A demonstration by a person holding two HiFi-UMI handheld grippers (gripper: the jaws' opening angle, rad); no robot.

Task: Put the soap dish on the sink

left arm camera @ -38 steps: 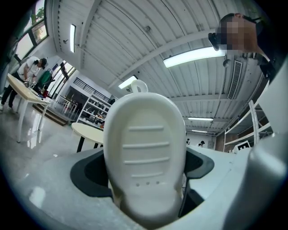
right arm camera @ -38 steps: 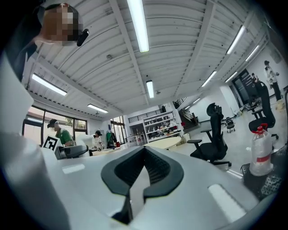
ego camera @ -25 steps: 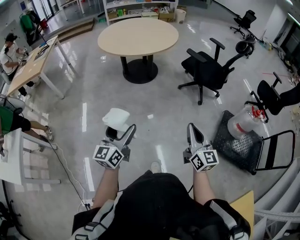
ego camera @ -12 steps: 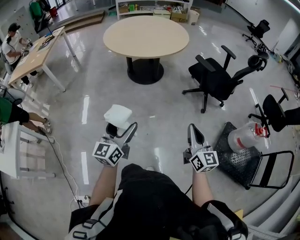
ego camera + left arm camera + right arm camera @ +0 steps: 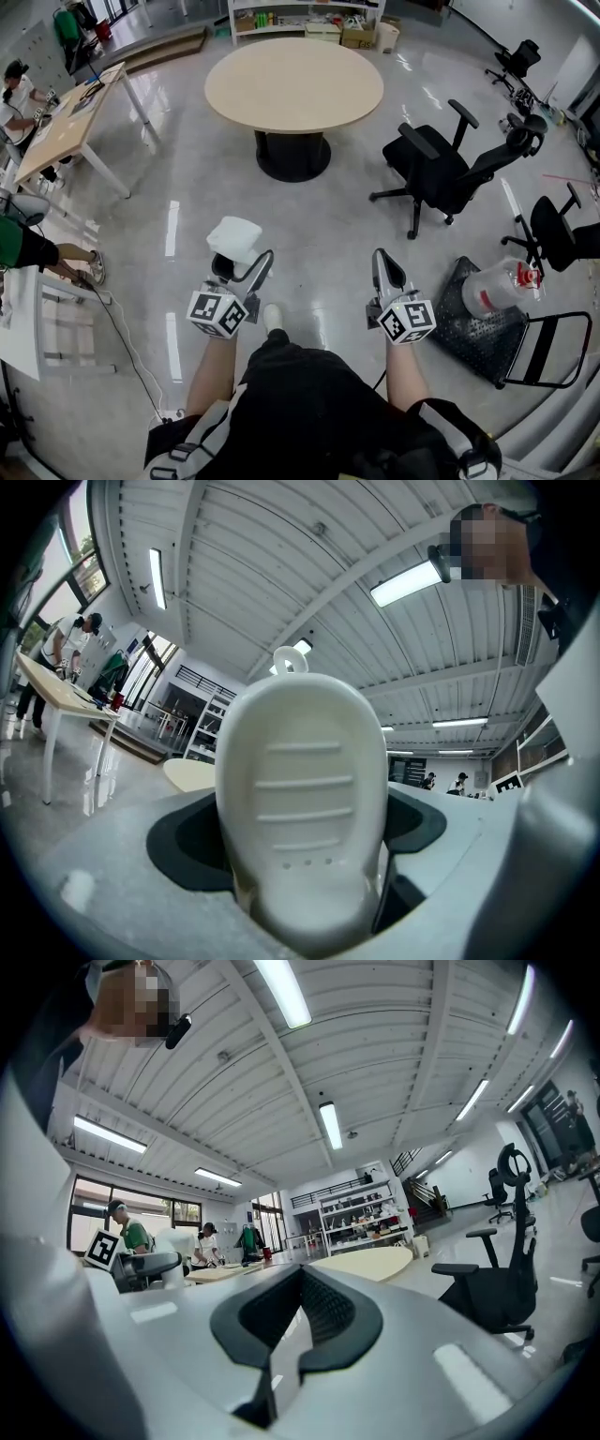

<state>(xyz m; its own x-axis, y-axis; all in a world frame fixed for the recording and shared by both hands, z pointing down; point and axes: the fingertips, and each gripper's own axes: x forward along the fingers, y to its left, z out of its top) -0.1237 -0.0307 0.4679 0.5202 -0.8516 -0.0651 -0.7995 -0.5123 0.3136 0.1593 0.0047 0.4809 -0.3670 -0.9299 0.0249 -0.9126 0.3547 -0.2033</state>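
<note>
The soap dish is a white oval piece with ribbed grooves. It stands up out of my left gripper, which is shut on its lower end. In the left gripper view the soap dish fills the middle, upright between the dark pads. My right gripper is held level beside the left one, shut with nothing in it. In the right gripper view its dark pads meet along a thin seam. No sink appears in any view.
I stand on a glossy grey floor. A round wooden table is ahead, black office chairs to the right, and a black wire basket with a water jug near right. Desks with people lie at the left.
The person has stepped forward: the round table and chairs have shifted in view, and a shoe now shows below the grippers. Both grippers keep their pose and grip.
</note>
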